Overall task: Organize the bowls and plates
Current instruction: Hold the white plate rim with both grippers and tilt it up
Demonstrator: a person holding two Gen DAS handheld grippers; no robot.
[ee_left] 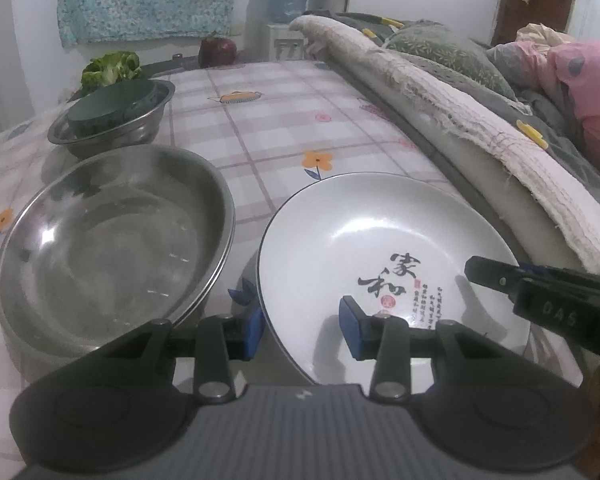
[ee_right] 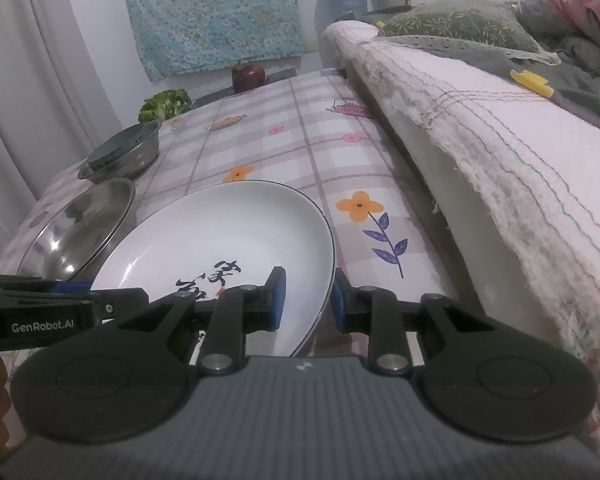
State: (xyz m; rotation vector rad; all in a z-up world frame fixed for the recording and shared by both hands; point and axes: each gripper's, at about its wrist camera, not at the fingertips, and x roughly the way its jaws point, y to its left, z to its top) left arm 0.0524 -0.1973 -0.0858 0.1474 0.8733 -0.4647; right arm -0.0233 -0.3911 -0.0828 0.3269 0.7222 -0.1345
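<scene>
1. Left tongs (ee_left: 302, 330): narrow, straddling the near-left rim of the white plate (ee_left: 380, 240). One blue pad sits outside the rim and one over the plate's inside face. Whether the pads press on it cannot be told.
2. Right tongs (ee_right: 310, 300): narrower, set across the plate's near-right rim, one pad inside and one outside. A firm pinch cannot be confirmed here either.
3. White plate: on the desk (ee_left: 268, 128), between the two tongs, black lettering in its well. It appears to lie slightly tilted.
4. Steel basins (ee_left: 112, 240): just left of the left tongs, large, seemingly two nested, empty.
5. Small steel bowl (ee_left: 112, 124): further ahead and left, with a green dish (ee_left: 108, 110) inside it.
6. Bed edge (ee_right: 500, 160): along the right of the right tongs, well beyond the plate.
7. Step in hand, as judged: a two-sided grasp of the plate before moving it.
8. Next move calls for: both tongs closing fully, then an even lift, probably toward the basins.
</scene>
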